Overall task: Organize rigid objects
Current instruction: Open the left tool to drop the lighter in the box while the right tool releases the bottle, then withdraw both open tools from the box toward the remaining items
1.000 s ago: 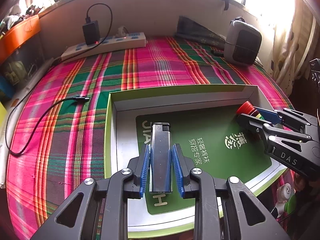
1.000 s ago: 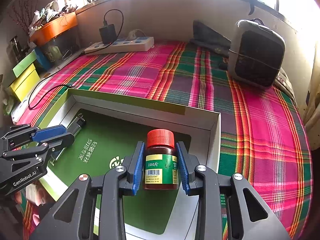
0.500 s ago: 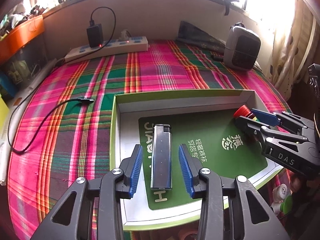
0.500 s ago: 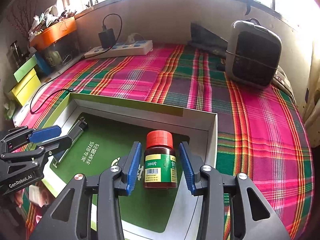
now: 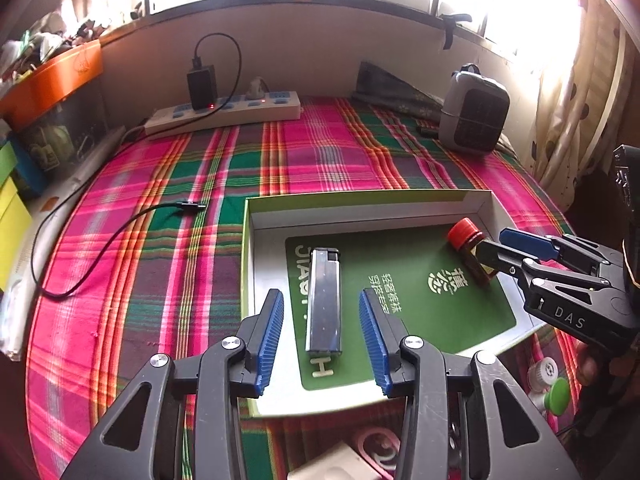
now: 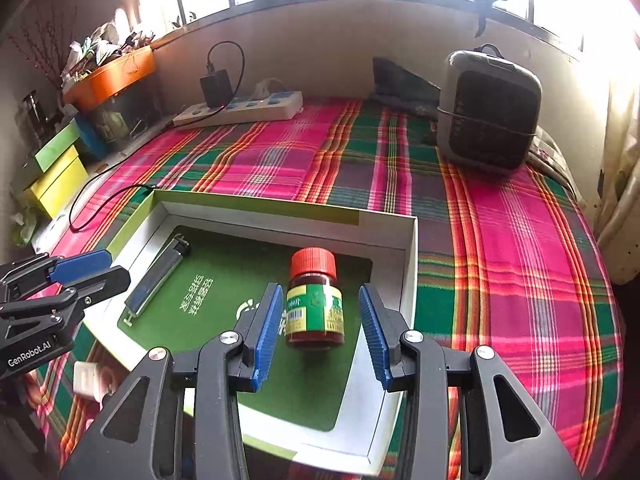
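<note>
We see our right claw [image 6: 320,330] spread wide, its blue pads clear of the upright red-capped bottle [image 6: 315,299] between them. The bottle stands near the right wall of the shallow box [image 6: 408,272]; a lighter [image 6: 158,276] lies toward its left side, by our left claw [image 6: 94,268].

Red-capped brown bottle [image 6: 315,300], green-lined box [image 6: 408,264], pink-green plaid cloth [image 6: 520,240].

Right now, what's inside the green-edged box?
The box holds a lighter lying flat and an upright red-capped bottle, both on a green printed card. Whatever lies beneath that card is hidden.
</note>
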Demonstrator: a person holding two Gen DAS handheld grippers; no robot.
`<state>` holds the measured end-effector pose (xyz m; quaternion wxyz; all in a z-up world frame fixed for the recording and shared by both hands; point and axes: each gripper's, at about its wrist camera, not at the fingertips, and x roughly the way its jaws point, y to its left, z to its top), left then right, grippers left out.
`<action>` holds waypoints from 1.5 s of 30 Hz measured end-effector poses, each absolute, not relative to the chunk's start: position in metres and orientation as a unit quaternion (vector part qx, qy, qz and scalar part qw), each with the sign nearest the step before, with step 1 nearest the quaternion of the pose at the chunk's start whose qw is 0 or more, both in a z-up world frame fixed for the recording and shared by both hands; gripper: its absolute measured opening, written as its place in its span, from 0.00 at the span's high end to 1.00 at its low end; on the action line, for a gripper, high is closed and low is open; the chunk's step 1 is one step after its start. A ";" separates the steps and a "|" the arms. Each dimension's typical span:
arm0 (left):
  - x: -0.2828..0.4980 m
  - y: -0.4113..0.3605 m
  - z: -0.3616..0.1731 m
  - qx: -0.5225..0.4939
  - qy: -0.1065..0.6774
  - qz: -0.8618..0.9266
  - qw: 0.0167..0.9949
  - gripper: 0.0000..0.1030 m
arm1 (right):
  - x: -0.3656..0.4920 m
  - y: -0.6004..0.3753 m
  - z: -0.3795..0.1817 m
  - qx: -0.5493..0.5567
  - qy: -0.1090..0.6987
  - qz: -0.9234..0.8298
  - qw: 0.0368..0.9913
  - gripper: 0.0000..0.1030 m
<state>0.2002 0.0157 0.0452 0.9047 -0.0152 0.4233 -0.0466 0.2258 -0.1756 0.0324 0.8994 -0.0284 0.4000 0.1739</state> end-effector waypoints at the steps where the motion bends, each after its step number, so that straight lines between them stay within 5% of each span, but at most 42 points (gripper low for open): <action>1: 0.197 0.016 0.046 -0.016 0.422 -0.047 0.905 0.63 | 0.224 -0.176 0.033 -0.027 0.399 0.174 0.900 0.60; 32: 0.118 0.028 0.048 -0.026 0.402 -0.044 0.914 0.62 | 0.128 -0.205 0.045 0.005 0.357 0.167 0.919 0.60; 36: 0.110 0.033 0.046 -0.035 0.401 -0.045 0.914 0.54 | 0.113 -0.210 0.045 0.008 0.351 0.163 0.922 0.60; 45: 0.093 0.045 0.041 -0.057 0.401 -0.053 0.913 0.54 | 0.088 -0.217 0.035 0.016 0.356 0.164 0.920 0.60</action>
